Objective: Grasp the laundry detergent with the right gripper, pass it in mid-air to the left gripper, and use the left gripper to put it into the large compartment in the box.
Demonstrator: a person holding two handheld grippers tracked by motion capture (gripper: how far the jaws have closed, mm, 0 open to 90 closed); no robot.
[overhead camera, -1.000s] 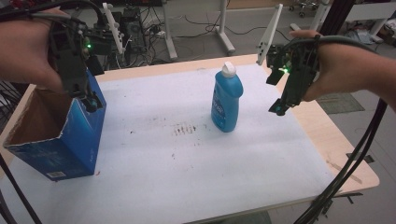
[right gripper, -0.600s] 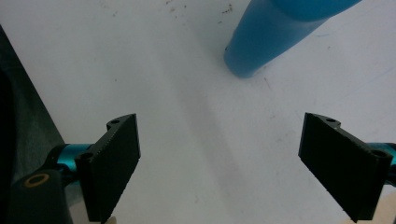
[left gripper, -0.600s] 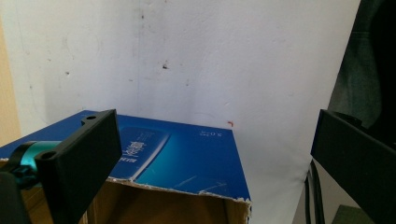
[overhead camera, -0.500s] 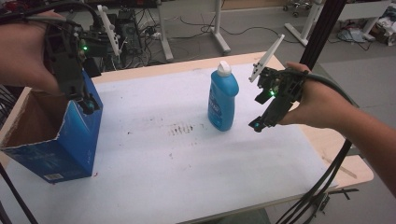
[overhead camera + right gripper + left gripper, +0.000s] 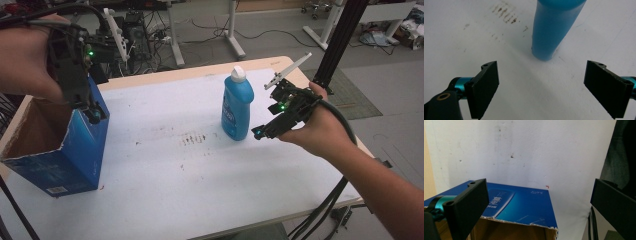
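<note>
Closing in on blue detergent bottle (image 5: pixel 237 106) with right gripper (image 5: pixel 264 131), jaws spread wide, nothing held. Standing upright mid-table on white cover (image 5: pixel 200 190), white cap up, just beside the gripper, not touching. Probably best: centre the bottle base (image 5: pixel 551 32) between the jaws, level the approach, clamp the lower body square to avoid tipping. Hovering over the rim of open blue cardboard box (image 5: pixel 65 150) at table's left: left gripper (image 5: pixel 92 114), jaws apart, empty.
</note>
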